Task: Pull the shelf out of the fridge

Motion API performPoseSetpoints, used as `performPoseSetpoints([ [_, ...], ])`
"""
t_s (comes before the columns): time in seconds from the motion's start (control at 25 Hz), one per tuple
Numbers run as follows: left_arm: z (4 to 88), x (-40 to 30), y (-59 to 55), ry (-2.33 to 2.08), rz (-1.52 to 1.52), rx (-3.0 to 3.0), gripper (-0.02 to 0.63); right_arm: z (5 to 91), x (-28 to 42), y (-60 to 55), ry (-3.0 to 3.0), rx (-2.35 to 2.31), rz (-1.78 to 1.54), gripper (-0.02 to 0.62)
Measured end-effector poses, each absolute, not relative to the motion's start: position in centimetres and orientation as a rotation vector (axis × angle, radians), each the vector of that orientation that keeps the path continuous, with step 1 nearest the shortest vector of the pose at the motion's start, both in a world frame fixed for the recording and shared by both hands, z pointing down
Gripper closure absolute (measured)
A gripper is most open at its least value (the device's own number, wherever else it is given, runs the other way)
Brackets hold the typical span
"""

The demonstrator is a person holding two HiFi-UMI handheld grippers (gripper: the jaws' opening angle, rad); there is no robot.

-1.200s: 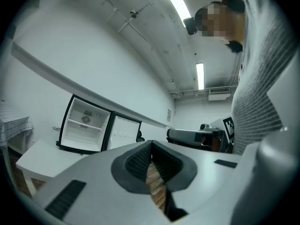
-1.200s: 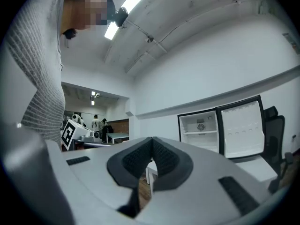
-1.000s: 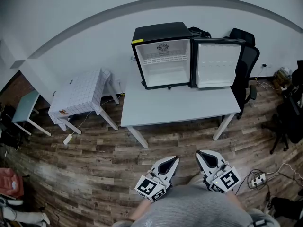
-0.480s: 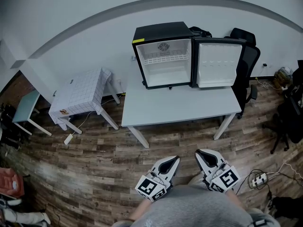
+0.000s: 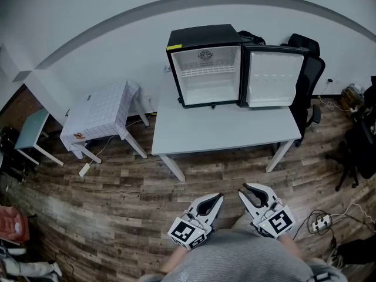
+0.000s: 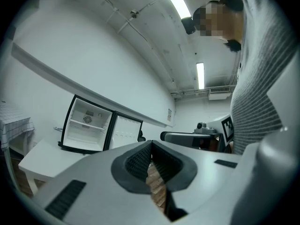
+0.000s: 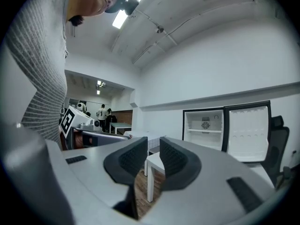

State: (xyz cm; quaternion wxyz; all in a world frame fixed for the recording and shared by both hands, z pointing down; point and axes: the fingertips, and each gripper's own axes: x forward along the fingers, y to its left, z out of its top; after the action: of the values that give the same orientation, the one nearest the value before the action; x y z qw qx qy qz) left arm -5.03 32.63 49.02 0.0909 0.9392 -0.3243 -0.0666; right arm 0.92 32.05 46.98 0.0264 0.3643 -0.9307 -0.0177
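Observation:
A black mini fridge (image 5: 202, 37) stands on the far side of a white table (image 5: 226, 131), its door (image 5: 274, 78) swung open to the right. Inside, a white wire shelf (image 5: 205, 71) sits in the upper part. Both grippers hang close to my body, far short of the table. My left gripper (image 5: 214, 200) is shut with nothing in it; in the left gripper view its pads (image 6: 140, 159) meet, and the fridge (image 6: 86, 124) shows far off. My right gripper (image 5: 249, 189) is open by a narrow gap, empty, and its own view shows the fridge (image 7: 205, 128) and shelf (image 7: 204, 131) in the distance.
A small table with a checked cloth (image 5: 100, 115) stands left of the white table. A black office chair (image 5: 310, 75) is behind the open door. A teal stool (image 5: 29, 131) sits at the far left. Cables and a power strip (image 5: 320, 222) lie on the wood floor at the right.
My right gripper has rolled slightly and edged a little to the left. The left gripper has kept still. The fridge sits slightly higher in the head view.

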Motion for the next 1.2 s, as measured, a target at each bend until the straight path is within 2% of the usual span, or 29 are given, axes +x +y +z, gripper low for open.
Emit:
performPoseSetpoints([
  [0.44, 49.1, -5.0, 30.9, -0.956, -0.195, 2.801, 0.595, 47.2, 0.9, 30.4, -2.884, 1.134, -0.046, 0.52],
  [1.2, 48.9, -4.7, 20.6, -1.003, -0.189, 2.827, 0.595, 46.6, 1.3, 19.1, -2.889, 1.113, -0.068, 0.515],
])
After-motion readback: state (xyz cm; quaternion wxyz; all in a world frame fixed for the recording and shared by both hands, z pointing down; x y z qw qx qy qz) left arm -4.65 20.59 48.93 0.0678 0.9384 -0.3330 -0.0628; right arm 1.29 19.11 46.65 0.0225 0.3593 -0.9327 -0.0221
